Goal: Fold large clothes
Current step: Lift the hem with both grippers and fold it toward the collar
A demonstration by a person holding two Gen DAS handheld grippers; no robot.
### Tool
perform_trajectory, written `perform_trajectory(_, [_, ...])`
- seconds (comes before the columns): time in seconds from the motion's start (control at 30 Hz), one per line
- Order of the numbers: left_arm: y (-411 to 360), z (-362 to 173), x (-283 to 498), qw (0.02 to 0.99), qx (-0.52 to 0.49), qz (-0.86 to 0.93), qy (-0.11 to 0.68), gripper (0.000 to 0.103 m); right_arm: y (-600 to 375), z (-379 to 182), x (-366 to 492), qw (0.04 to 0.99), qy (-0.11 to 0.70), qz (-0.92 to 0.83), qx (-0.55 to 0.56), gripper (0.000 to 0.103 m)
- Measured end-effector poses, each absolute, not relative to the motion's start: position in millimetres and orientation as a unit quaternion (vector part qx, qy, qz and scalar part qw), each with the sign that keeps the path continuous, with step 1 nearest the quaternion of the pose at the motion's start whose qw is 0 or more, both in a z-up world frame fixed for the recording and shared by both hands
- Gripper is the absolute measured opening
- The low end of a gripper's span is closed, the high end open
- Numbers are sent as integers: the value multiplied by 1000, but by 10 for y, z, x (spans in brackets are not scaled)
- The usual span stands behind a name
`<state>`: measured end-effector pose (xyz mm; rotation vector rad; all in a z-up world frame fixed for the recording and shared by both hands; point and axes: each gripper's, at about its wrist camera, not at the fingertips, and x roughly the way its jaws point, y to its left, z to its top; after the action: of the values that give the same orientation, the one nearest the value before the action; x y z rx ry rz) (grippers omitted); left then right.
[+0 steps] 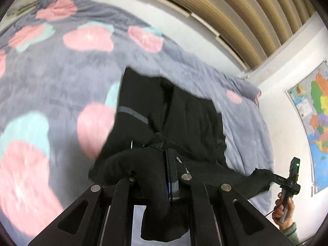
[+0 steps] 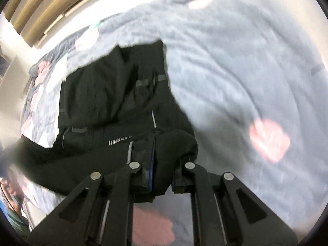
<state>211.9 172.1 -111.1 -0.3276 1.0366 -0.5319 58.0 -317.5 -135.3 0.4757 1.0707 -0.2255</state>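
A black garment [image 1: 184, 112] with grey stripes lies spread across a bed covered by a grey blanket [image 1: 61, 78] printed with pink and teal shapes, and both pictures are blurred. In the left wrist view the left gripper [image 1: 171, 176] has its jaws closed tight on a bunched fold of the dark cloth at 6 o'clock; the fabric drapes over the fingers and hangs down between the linkage arms. From there the garment runs up toward the middle of the frame and stretches out to 4 o'clock, where the right gripper [image 1: 272, 179] clamps its far edge, held by the person's right hand [image 1: 284, 211]. A slatted wooden panel [image 1: 246, 16] fills the wall at 1 o'clock, and a coloured map [image 1: 315, 123] hangs at 3 o'clock. In the right wrist view the same right gripper [image 2: 162, 176] is pinched shut on a thick roll of the garment [image 2: 114, 94] at 6 o'clock, cloth bulging over the jaws. The rest of the clothing lies on the blanket [image 2: 235, 71] from the centre out to 9 o'clock, with a taut strip of it reaching toward 8 o'clock.
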Motion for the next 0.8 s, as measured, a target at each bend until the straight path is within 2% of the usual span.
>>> perform_trajectory(0.3, [1331, -1217, 3303, 832, -145, -234, 481, 11, -3449, -1308, 1885, 858, 470, -112, 173, 9])
perform_trajectory(0.5, [930, -1789, 4132, 824, -120, -188, 520, 12, -3703, -1873, 2766, 830, 507, -132, 193, 10])
perform_trajectory(0.63, [779, -2302, 4386, 803, -114, -163, 561, 13, -3767, -2468, 3167, 796, 554, -131, 205, 10])
perform_trajectory(0.8, [779, -2641, 4479, 786, -138, -164, 581, 14, -3651, -2784, 3319, 785, 577, -129, 186, 11])
